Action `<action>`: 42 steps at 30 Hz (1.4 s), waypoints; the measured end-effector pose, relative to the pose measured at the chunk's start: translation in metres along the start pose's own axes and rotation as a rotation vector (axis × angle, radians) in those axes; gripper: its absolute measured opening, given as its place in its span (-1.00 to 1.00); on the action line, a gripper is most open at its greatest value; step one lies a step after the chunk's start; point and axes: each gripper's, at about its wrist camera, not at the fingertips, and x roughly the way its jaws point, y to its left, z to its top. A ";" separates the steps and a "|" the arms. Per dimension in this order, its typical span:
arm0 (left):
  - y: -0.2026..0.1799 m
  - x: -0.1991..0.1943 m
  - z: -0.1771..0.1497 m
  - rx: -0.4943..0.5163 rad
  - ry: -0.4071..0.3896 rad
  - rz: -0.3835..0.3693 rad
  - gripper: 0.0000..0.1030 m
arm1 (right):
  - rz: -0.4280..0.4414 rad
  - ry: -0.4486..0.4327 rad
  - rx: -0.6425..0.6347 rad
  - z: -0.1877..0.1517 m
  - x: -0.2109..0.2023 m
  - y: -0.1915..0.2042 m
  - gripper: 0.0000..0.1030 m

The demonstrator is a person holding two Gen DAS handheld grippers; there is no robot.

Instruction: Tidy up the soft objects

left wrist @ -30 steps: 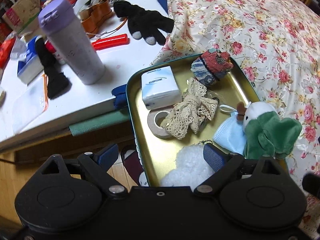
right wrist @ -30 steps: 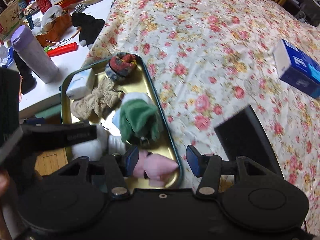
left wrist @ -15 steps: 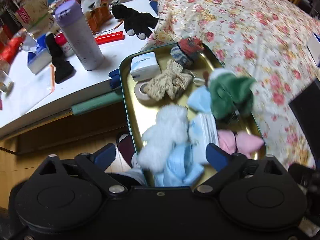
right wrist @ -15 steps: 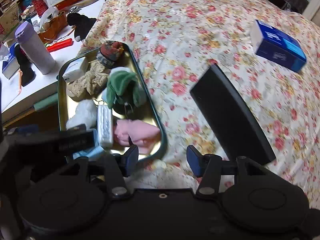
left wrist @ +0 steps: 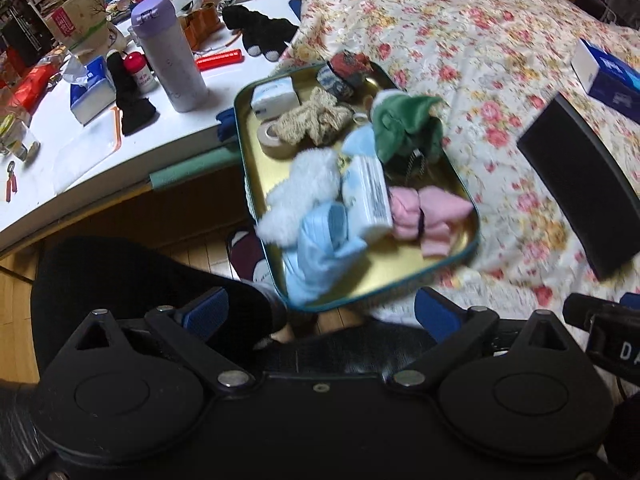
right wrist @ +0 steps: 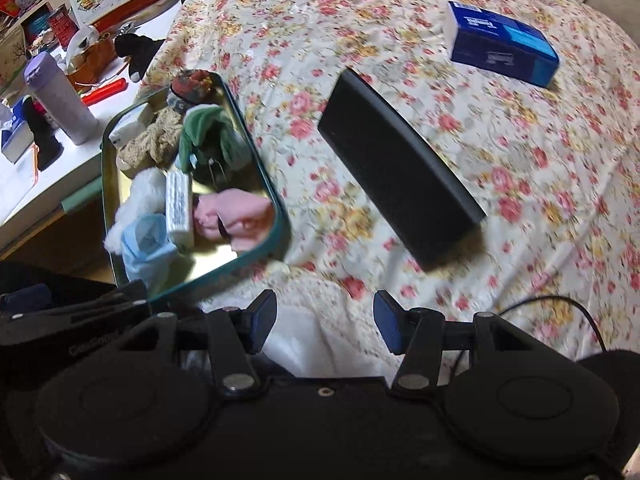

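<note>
A gold tray with a teal rim (left wrist: 380, 276) (right wrist: 224, 256) rests on the edge of the flowered bedspread. It holds a green plush (left wrist: 404, 128) (right wrist: 204, 132), a white fluffy piece (left wrist: 304, 196), blue face masks (left wrist: 320, 248) (right wrist: 146, 244), a pink cloth (left wrist: 428, 212) (right wrist: 236, 212), a lace scrunchie (left wrist: 316, 120), a patchwork pouch (left wrist: 344, 72), tissue packs and a tape roll. My left gripper (left wrist: 320, 314) hangs open wide, short of the tray's near rim, with nothing between its fingers. My right gripper (right wrist: 326, 322) is open over the white blanket edge, also with nothing in it.
A black flat case (right wrist: 400, 168) (left wrist: 580, 192) and a blue tissue box (right wrist: 502, 44) lie on the bed. To the left, a white table carries a purple-lidded bottle (left wrist: 168, 56), black gloves (left wrist: 260, 32) and clutter. A person's black-clad leg (left wrist: 120, 280) is below the left gripper.
Both grippers have drawn back from the tray, which now lies farther ahead of them. The left jaws have spread wider. The tray's contents stay put.
</note>
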 end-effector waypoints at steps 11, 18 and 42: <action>-0.016 -0.015 -0.027 0.017 -0.010 -0.011 0.89 | -0.006 -0.035 0.015 -0.031 -0.017 -0.024 0.02; -0.023 -0.019 -0.034 0.021 -0.015 0.015 0.89 | -0.032 -0.078 0.011 -0.038 -0.029 -0.031 0.04; -0.034 -0.027 -0.037 0.058 -0.020 0.017 0.89 | -0.042 -0.078 0.032 -0.044 -0.029 -0.042 0.05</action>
